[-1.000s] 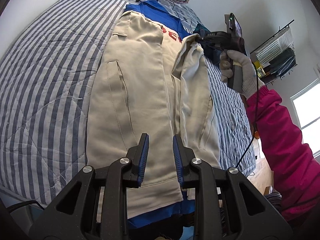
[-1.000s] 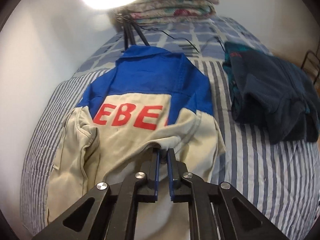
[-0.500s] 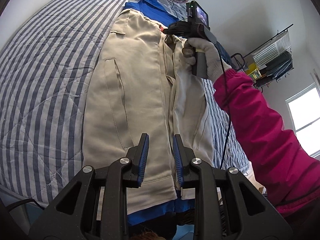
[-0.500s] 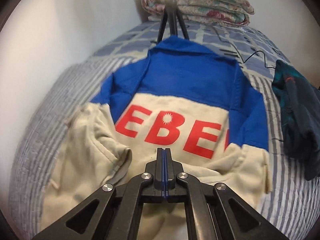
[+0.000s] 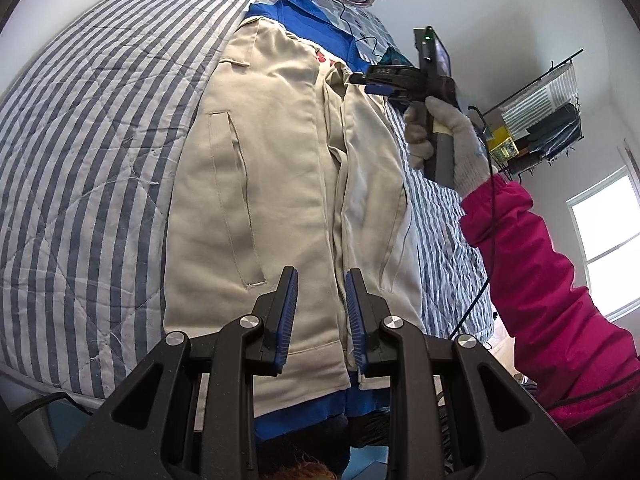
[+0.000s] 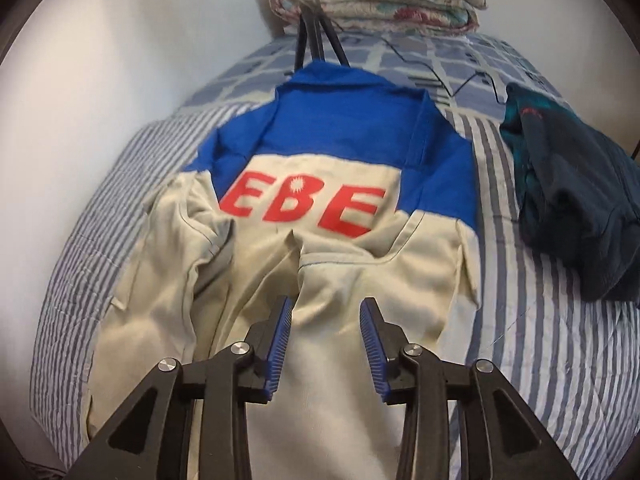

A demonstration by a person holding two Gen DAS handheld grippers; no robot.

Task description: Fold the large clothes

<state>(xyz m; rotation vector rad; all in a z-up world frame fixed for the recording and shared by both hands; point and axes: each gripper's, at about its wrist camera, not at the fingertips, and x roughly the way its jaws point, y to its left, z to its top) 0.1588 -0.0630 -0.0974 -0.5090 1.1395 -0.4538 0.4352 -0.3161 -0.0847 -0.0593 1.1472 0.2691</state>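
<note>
Fingers (image 6: pixel 280 344) of the right gripper (image 6: pixel 326 340) are opening, empty, above the jacket (image 6: pixel 320 288); its released flap may spring back. Left fingers (image 5: pixel 288 304) stand slightly apart, empty.

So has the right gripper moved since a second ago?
Yes. In the left wrist view the right gripper has shifted left, from off the beige and blue jacket's right edge to over its folded flap, jaws opening with nothing between them.

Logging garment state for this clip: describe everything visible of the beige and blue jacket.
The jacket lies flat, back up, on the striped bedspread. Blue yoke and collar, beige woven-looking body, red letters across the back, blue hem. Both side panels are folded inward, meeting near the middle; one shows a slit pocket. No gripper fingers clamp it.
</note>
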